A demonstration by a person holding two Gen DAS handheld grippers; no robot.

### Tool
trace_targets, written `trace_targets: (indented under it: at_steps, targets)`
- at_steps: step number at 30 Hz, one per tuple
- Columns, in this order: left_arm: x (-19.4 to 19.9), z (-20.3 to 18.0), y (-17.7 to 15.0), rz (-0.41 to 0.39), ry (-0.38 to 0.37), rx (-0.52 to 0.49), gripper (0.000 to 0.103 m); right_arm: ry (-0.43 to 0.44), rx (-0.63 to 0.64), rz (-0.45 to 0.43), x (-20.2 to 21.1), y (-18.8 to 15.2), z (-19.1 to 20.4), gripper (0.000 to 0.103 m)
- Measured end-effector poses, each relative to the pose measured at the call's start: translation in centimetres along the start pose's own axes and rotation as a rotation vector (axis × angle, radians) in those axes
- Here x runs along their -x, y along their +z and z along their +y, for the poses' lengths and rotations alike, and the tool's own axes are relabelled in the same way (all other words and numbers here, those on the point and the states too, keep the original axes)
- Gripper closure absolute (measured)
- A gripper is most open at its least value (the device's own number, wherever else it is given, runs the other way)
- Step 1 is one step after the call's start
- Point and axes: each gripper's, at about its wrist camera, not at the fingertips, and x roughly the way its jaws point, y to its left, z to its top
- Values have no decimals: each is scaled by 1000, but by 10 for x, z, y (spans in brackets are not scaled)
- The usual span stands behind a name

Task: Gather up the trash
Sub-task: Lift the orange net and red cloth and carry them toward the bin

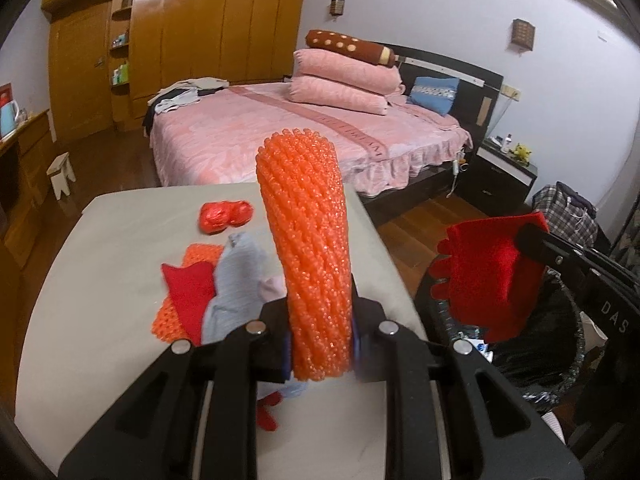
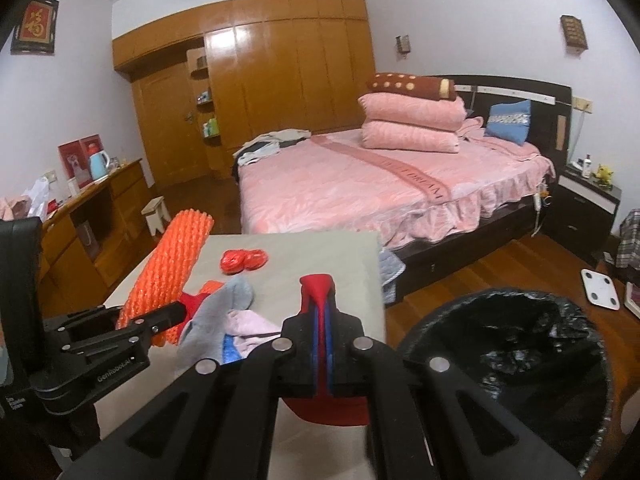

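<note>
I have the orange foam net sleeve (image 1: 306, 256) clamped near its lower end in the left gripper (image 1: 320, 344), standing nearly upright above the worktop (image 1: 100, 272). It looks featherlight and springy, a soft mesh tube that squashes under the pads, so a hold low on the tube with the jaws pinched in works; I judge it could flop or spring out if released carelessly. The right gripper (image 2: 320, 340) is closed tight on a flat red cloth piece (image 1: 488, 272) with a scalloped edge, thin and limp, hanging beside the rim of the black-lined bin (image 2: 516, 364), which stands just off the worktop's right edge. From the left wrist view the red piece appears to be over the bin's mouth or just short of it.

On the worktop lie a second orange net piece (image 1: 192, 264) under another red scrap (image 1: 188, 284), a grey sock-like cloth (image 1: 236, 276), a pale pink cloth (image 2: 250, 324) and a crumpled red wrapper (image 1: 224, 216) further back. All look light and soft; a pinch at any raised fold should do. Beyond is the pink bed (image 1: 280, 128).
</note>
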Motion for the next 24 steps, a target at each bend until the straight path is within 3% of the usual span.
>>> trace_targets:
  at_steps: [24]
  targets:
    - [-22, -123, 8, -15, -212, -147, 83, -262, -85, -47, 64, -9, -107, 100]
